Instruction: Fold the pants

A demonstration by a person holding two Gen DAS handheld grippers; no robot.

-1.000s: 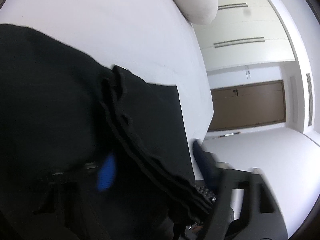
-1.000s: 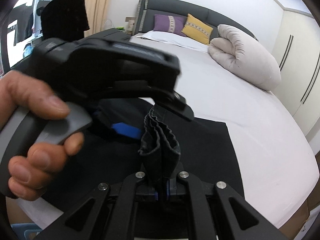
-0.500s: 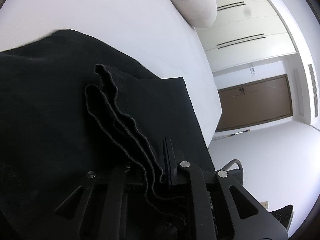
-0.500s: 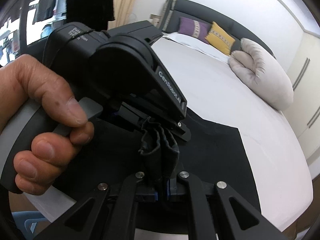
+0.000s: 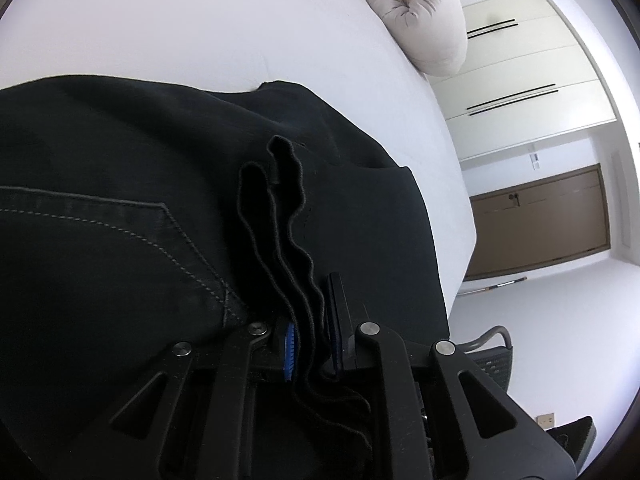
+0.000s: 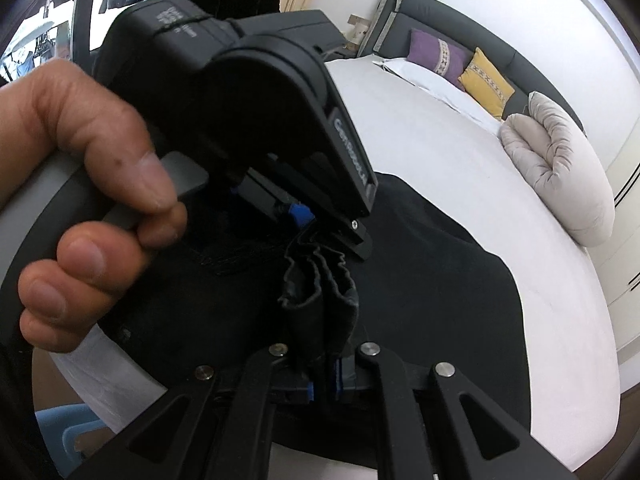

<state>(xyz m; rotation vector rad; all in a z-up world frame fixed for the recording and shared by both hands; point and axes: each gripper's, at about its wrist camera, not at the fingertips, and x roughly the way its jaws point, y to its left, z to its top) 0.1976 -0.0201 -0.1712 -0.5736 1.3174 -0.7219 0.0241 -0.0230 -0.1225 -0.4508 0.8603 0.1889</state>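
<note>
The black pants lie on the white bed, a stitched back pocket facing up. My left gripper is shut on a bunched stack of the pants' edges, several layers standing up between the blue pads. My right gripper is shut on another bunched edge of the pants. The left gripper's body, held by a hand, fills the left of the right wrist view, close above the cloth. The pants spread flat on the bed beyond.
A beige rolled duvet lies far on the bed, also in the right wrist view. Purple and yellow cushions lean on the dark headboard. White wardrobes and a brown door stand past the bed's edge.
Both grippers have kept their grip on the bunched edges and moved over the pants. The back pocket has come into the left wrist view, and the left gripper looms closer in the right wrist view.
</note>
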